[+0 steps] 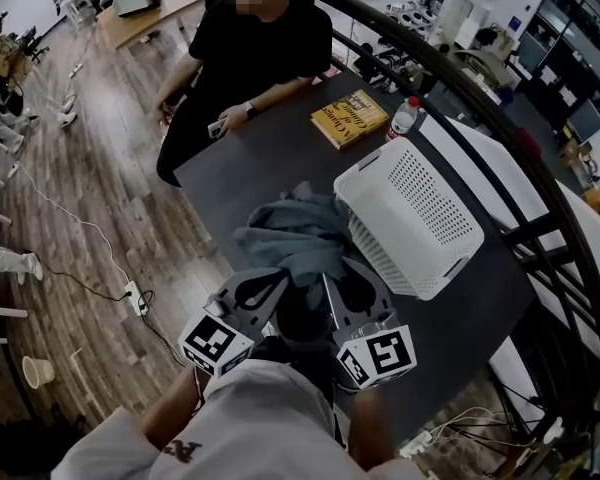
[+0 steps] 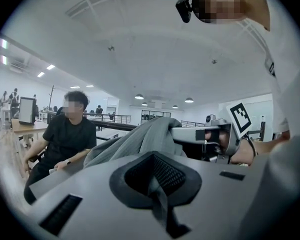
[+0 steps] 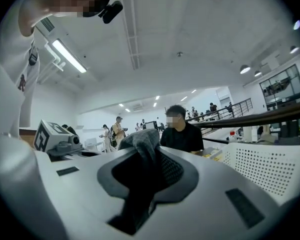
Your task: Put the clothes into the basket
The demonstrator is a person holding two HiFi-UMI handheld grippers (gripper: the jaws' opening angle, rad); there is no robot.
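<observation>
Head view looks steeply down on a dark table (image 1: pixel 242 158) with a grey-blue garment (image 1: pixel 292 230) bunched near its close edge, just left of a white perforated basket (image 1: pixel 412 213). The garment's long axis runs across the table, from a loose end on the left to a fold touching the basket's near rim, so it lies broadside to the person holding the tools. Its near edge is gathered up into both grippers.

The left gripper (image 1: pixel 272 283) is clamped on the garment. In the left gripper view a thin grey fold (image 2: pixel 156 186) is pinched between its narrow jaws, and beyond them the fabric (image 2: pixel 140 139) slopes down to the left toward the tabletop.

The right gripper (image 1: pixel 352 280) is also closed on the garment. In the right gripper view its jaws are nearly together, with a thick wad of cloth (image 3: pixel 142 151) standing up out of them and the basket (image 3: pixel 267 166) just beside it on the right. The two grippers are close together, side by side.

The basket seems to be tipped with its rim toward the garment, though the wide lens makes that hard to judge.

Farther along the table lie a yellow book (image 1: pixel 349 118) and a bottle (image 1: pixel 404 118). A seated person in black (image 1: pixel 255 53) rests an arm on the far edge.
</observation>
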